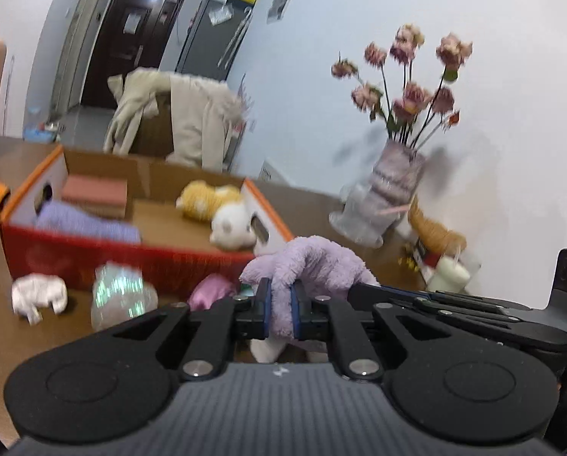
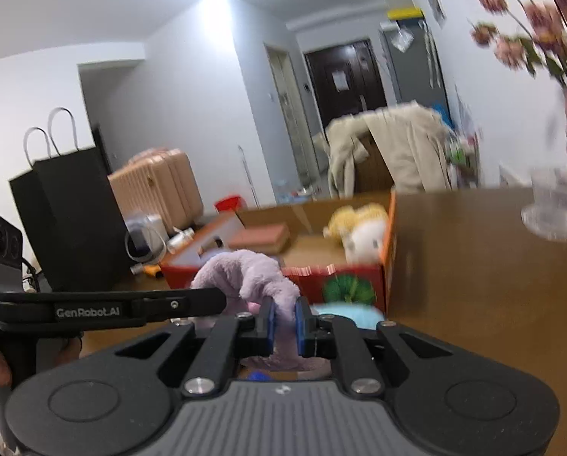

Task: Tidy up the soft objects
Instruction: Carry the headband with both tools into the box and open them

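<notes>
Left gripper [image 1: 280,308] and right gripper [image 2: 283,321] both clamped on lilac fuzzy plush toy [image 1: 313,262], suspended between fingers. Red open cardboard box [image 1: 131,254] ahead of fingertips. Risk: opposing pulls tearing pile; shallow pinch slipping.

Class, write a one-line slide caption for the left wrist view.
Left gripper clamps a purple plush toy before a red cardboard box holding plush toys.

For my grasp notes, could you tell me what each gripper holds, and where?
Both grip the same purple plush toy: the left gripper and right gripper each pinch a fold of its fabric.
</notes>
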Available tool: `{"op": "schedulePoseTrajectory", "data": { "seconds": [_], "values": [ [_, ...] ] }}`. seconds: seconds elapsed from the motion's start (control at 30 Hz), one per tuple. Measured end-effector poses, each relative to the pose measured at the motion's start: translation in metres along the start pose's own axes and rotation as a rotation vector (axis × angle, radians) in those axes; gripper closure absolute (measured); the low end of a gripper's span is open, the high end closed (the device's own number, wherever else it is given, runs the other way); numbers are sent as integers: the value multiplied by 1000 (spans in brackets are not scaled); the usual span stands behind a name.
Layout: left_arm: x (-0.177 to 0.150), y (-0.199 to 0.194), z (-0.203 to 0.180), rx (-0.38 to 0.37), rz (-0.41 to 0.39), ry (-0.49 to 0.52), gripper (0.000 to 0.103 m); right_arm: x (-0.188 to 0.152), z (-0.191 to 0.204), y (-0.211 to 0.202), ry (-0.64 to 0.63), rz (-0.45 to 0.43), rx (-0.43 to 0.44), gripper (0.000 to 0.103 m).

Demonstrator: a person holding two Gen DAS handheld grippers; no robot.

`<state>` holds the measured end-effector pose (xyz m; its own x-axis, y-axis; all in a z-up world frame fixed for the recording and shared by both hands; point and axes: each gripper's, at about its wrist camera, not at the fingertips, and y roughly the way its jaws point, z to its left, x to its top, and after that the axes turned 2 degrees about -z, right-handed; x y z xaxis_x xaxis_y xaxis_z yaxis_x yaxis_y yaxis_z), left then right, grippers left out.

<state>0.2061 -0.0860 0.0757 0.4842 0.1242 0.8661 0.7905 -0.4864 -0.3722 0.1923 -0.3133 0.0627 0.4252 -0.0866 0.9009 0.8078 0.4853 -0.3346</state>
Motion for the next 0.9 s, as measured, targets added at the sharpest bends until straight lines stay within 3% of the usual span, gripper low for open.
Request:
{"op": "schedulePoseTrajectory", "data": {
  "seconds": [0.13,0.27,0.43,0.53,0.57,0.6,0.63,0.7,0.77,0.9],
  "values": [
    [35,17,16,20,-30,-3,92,33,-2,29,-45,-5,26,93],
    [78,56,49,64,-24,6,92,75,-13,95,-64,40,52,93],
    [126,130,105,123,63,-26,92,111,-31,198,-30,136,33,92],
    [136,177,136,207,123,-36,90,118,-44,258,19,215,6,88],
    [136,190,143,232,150,-37,88,116,-47,276,20,241,2,85],
    [135,205,151,245,178,-30,75,112,-52,292,28,262,-21,84],
    [132,212,160,254,186,-35,60,107,-54,303,24,290,-40,83],
    [128,220,169,277,199,-49,58,98,-54,315,16,330,-80,82],
    [126,218,173,233,204,-56,56,97,-56,312,15,316,-73,79],
    [131,197,166,235,164,-20,52,108,-49,292,-26,273,-96,76]
  ]
}}
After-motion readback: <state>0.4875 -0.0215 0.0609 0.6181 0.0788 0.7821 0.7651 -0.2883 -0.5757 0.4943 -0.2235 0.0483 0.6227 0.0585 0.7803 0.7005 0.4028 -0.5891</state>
